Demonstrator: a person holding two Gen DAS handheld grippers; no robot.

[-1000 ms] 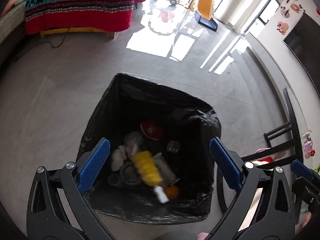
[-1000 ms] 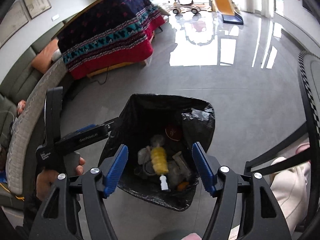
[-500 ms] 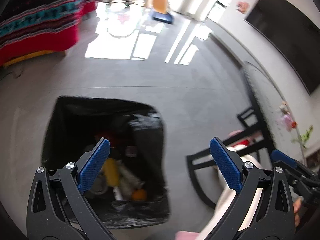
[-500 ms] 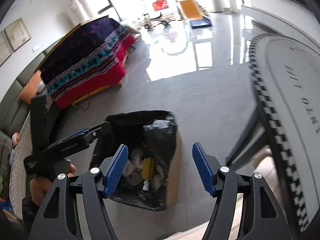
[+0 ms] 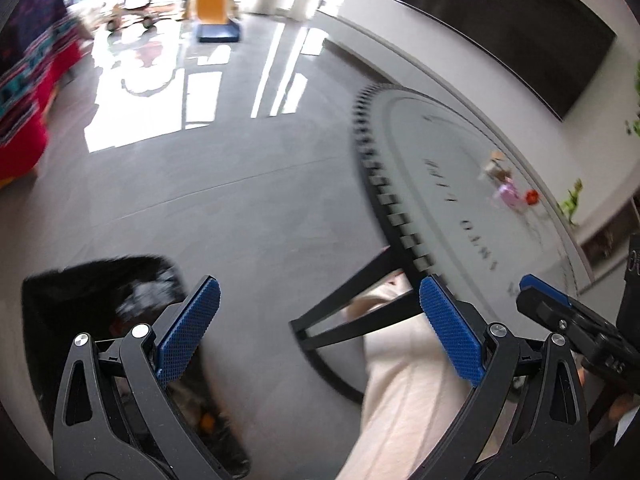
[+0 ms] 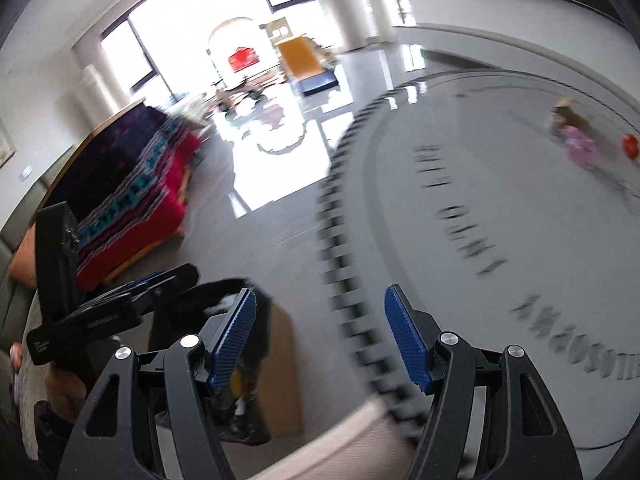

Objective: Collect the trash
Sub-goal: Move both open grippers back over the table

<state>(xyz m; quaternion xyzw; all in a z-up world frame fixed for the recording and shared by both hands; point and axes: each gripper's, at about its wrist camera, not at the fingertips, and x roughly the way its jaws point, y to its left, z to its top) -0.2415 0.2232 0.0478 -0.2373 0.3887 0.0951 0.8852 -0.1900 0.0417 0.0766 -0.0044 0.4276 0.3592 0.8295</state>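
Bin (image 5: 92, 320) set on floor (image 5: 224, 184) left of round table (image 5: 472, 184); small items (image 5: 508, 188) placed near table's far edge.

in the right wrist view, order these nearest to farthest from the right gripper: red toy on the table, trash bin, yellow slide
From the right gripper:
1. Trash bin, just left of it, on the floor.
2. Red toy, far right on the round table.
3. Yellow slide, at the back by the windows.
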